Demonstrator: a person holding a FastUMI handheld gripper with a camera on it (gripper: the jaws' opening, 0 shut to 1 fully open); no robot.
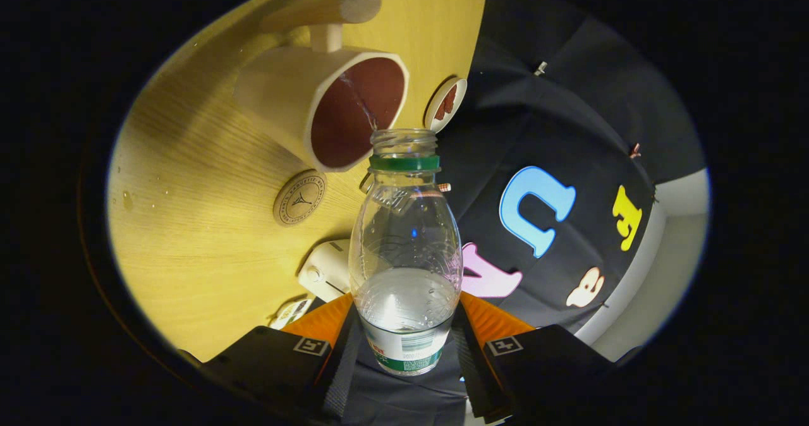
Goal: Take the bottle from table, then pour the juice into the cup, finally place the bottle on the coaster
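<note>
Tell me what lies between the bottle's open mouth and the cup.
In the gripper view, a thin stream of liquid runs from the bottle, held between the fingers, into the cup; nothing else lies between.

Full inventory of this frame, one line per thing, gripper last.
bottle: 1, clear with a green neck ring, uncapped, partly full, between the fingers, tilted toward the cup
stream: 1, clear, thin, from the bottle mouth into the cup
cup: 1, cream outside, dark red inside, wooden handle, just beyond the bottle mouth
coaster: 1, round, light wood, on the table beside the cup
round disc: 1, white with a red mark, at the table edge
white device: 1, near the fingers
table: 1, light wood
hand-held gripper: 1, shut on the bottle
</note>
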